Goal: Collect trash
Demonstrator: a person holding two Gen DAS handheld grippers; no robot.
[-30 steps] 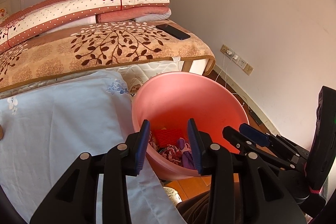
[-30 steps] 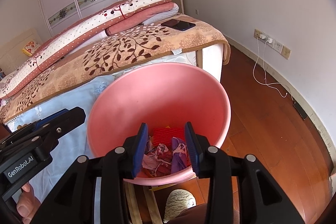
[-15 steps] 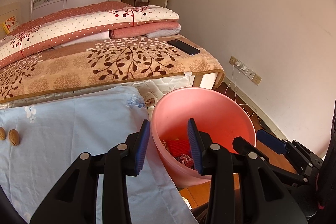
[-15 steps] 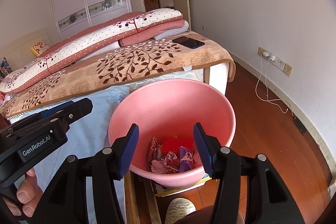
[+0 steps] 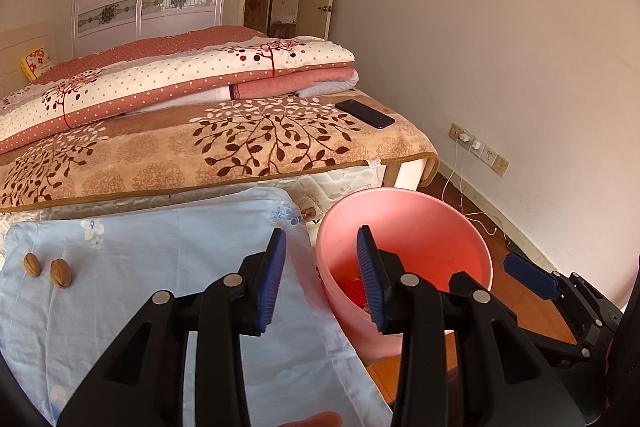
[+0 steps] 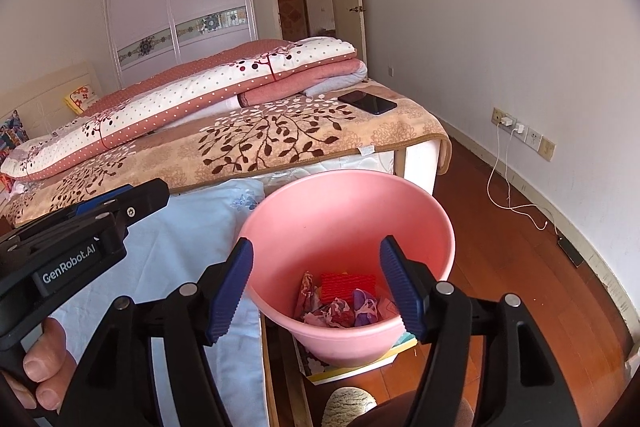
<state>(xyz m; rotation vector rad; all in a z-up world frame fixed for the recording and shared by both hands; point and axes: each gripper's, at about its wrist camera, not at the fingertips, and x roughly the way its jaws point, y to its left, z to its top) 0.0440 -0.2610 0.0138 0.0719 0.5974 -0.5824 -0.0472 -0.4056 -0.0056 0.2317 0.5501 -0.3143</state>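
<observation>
A pink plastic bucket (image 6: 416, 211) stands beside the bed and holds crumpled wrappers (image 6: 340, 301) and a red ridged piece. It also shows in the left wrist view (image 5: 460, 239). Two walnuts (image 5: 46, 269) lie on the light blue sheet (image 5: 160, 267) at the left. My left gripper (image 5: 320, 279) is open and empty, over the sheet's edge and the bucket rim. My right gripper (image 6: 316, 287) is open wide and empty, above the bucket's near rim.
A bed with a leaf-patterned blanket (image 5: 240, 143) and folded quilts (image 5: 180, 79) lies behind. A black phone (image 5: 364, 113) rests on the blanket. A wall socket with a white cable (image 6: 516, 163) is at the right, over wooden floor (image 6: 520, 259).
Both grippers have pulled back and up from the bucket. The left view has swung left, bringing the walnuts into sight. The right gripper's jaws have opened wider.
</observation>
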